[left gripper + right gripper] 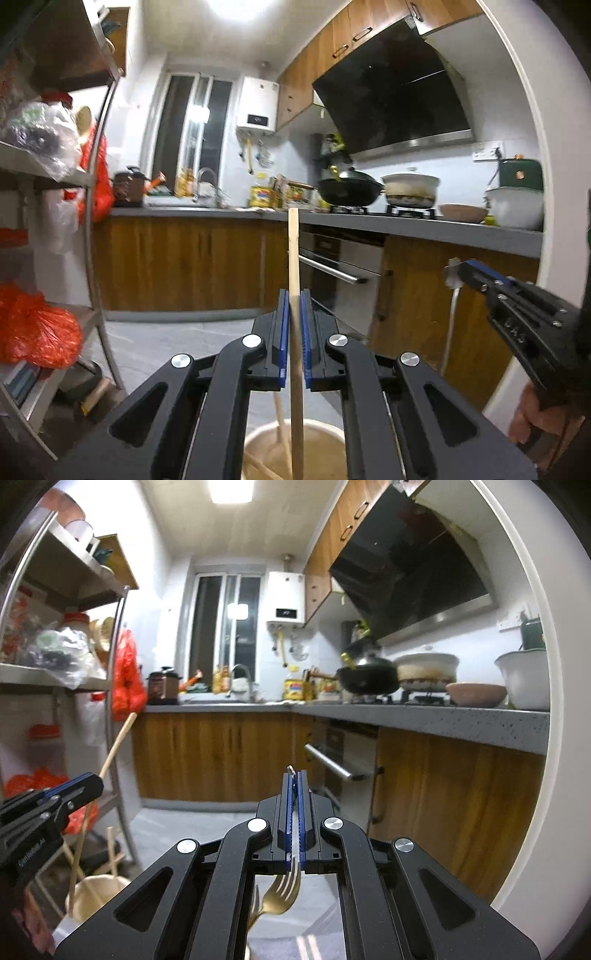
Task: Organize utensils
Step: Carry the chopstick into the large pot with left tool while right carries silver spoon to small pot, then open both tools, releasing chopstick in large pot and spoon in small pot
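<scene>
A small kitchen seen from two wrist cameras, both pointing roughly level toward a grey table that runs along the far and right walls. The left hand-held gripper point(294, 314) is clamped narrow on a single wooden chopstick point(293, 251), which stands almost upright between its blue pads, its upper end rising to the height of the table edge and its lower end reaching down toward a round tan bowl point(325, 432) below. That bowl holds at least two more loose chopsticks leaning at angles. The right hand-held gripper point(294, 797) is closed on a utensil whose thin metal end pokes out past the fingertips; a gold-coloured fork point(282, 893) hangs with its tines just beneath the fingers, and it appears to be the thing gripped, though the exact contact is hidden. Judging by this, sorting is partly under way: one chopstick and one fork are lifted out, neither is put down anywhere yet, and several chopsticks remain in the bowl. No holder or tray for sorted utensils is visible. On the table sit a black wok point(349, 190), a white pot point(410, 190), a pinkish shallow bowl point(461, 212) and a larger white bowl; their contents cannot be made out. A metal shelf rack with orange and clear bags stands at left.
</scene>
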Motion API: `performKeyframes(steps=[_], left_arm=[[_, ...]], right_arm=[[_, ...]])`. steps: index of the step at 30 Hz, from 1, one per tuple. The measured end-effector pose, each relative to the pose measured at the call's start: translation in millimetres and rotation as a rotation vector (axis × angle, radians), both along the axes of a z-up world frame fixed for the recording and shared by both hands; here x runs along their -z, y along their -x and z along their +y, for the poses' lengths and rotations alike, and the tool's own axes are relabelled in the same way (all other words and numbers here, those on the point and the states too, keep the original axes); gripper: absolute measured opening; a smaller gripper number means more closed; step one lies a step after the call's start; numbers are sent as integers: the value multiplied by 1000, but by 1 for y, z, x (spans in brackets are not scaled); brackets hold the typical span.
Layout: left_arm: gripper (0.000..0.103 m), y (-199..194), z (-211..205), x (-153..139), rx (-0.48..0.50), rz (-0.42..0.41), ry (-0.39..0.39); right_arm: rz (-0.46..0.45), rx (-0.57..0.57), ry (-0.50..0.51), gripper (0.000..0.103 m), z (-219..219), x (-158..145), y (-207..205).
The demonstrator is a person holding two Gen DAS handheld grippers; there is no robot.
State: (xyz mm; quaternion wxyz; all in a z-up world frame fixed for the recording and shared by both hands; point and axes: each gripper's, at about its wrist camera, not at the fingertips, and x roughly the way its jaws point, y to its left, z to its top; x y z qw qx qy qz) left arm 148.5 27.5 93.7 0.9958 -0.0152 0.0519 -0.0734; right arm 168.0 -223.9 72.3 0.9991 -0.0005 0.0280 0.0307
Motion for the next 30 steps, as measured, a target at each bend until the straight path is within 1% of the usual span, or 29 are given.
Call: performKeyframes(steps=[2,5,9,12,15,17,20,22,24,30], left_arm=[[6,-2,-2,4,-20,-15,-8],[6,-3,-4,10,-11,0,-21],[6,13,-2,16,-4,4,-49],[6,26,-4,21,5,43,-79],[6,36,-5,29,15,114,-100],[6,42,-2,35,25,150,-91],[6,47,0,44,42,181,-94],[6,48,-2,48,48,189,-108],[6,48,-2,50,60,192,-106],[6,45,-2,58,73,214,-110]], right_arm=[[-11,10,20,3,5,5,0],[18,-6,73,3,13,16,-3],[49,-30,84,3,8,27,4],[76,-50,102,3,8,32,11],[105,-75,126,3,11,35,19],[118,-79,127,3,11,36,23],[143,-96,128,3,11,41,28],[148,-102,136,3,12,43,28],[156,-113,130,3,12,45,28],[219,-145,87,4,7,52,18]])
